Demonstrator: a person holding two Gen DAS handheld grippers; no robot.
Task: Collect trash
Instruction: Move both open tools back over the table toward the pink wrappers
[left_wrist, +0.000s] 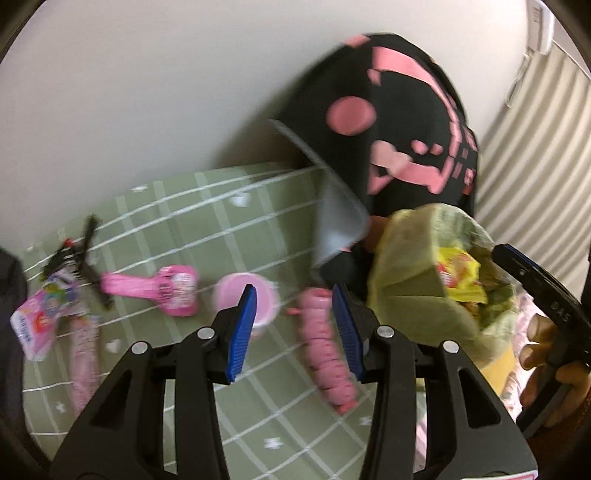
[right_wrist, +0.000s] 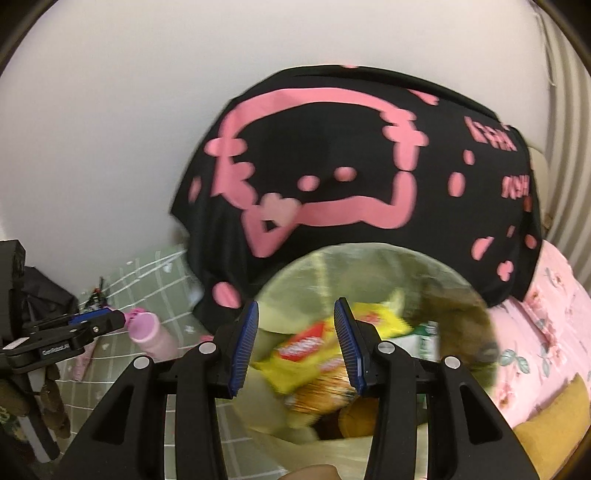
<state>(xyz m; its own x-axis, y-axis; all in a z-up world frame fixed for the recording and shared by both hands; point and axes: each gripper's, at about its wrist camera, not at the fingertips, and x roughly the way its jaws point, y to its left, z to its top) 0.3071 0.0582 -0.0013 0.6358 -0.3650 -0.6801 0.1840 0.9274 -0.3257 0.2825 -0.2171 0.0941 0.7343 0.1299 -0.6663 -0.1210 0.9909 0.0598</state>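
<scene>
A translucent green trash bag (right_wrist: 373, 332), mouth gaping, lies directly ahead of the right gripper (right_wrist: 297, 345), whose spread, empty fingers frame the yellow wrapper (right_wrist: 314, 354) inside. The left gripper (left_wrist: 295, 332), likewise spread and empty, hovers over the green checked sheet (left_wrist: 207, 229), a pink cup (left_wrist: 236, 295) just beyond its left finger, probably the next pick.

A pale green bag (right_wrist: 332, 266) sits open on the bed, its mouth wide and its thin film slumped. Inside lies a yellow wrapper (right_wrist: 306, 354) with a red label, tilted, on top of an orange-brown packet (right_wrist: 321, 395). From the left wrist view the same bag (left_wrist: 410, 273) stands beside a pink ribbed tube (left_wrist: 327, 350) lying on the green checked sheet.
</scene>
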